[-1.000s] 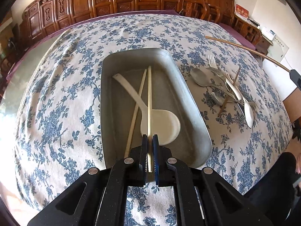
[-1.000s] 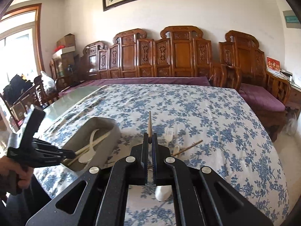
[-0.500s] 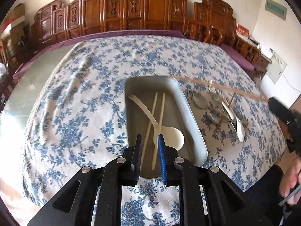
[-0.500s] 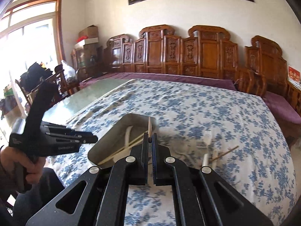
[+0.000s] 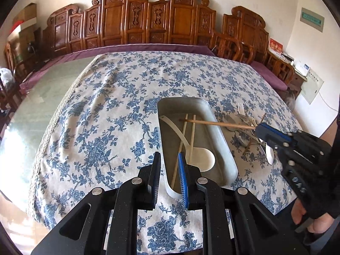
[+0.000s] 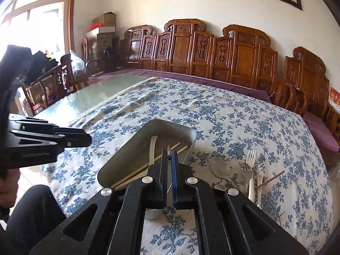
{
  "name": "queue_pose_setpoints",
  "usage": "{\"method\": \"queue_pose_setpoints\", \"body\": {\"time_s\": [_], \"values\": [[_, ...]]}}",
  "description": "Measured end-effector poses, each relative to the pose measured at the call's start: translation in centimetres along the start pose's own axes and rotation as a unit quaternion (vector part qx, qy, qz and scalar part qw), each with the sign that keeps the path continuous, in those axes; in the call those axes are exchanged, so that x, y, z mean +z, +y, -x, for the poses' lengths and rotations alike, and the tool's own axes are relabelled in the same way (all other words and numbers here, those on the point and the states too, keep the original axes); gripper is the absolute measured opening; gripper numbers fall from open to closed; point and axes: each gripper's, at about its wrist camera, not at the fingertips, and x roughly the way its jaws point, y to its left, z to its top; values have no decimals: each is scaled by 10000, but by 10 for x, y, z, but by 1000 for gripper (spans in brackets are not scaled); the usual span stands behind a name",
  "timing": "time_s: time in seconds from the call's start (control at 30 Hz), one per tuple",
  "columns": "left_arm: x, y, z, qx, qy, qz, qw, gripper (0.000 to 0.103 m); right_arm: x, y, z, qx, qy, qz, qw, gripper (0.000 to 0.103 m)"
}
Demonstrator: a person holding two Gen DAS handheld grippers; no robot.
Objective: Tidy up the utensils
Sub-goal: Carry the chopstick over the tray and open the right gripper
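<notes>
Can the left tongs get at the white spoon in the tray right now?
Probably yes: the left tongs are open and empty just above the white spoon. Two chopsticks lie across its handle, though its bowl looks clear.

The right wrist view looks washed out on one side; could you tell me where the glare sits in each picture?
Right wrist view: the bright window at upper left is blown out, and the bare green tabletop beneath it reflects light. Left wrist view: glare whitens the left edge of that tabletop, while the blue-flowered tablecloth stays evenly lit.
</notes>
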Motion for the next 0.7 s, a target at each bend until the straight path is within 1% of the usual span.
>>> {"method": "queue_pose_setpoints", "body": {"time_s": [0.13,0.27,0.7], "values": [[-2,0,4,-10,-33,-7,10000,15,0,5,-8,-86,86,20,9999,4],[-3,0,6,-11,-41,-6,10000,15,-3,9,-11,-74,184,-15,9998,4],[-7,1,8,-15,-36,-6,10000,15,-19,17,-26,319,665,-274,9969,5]]}}
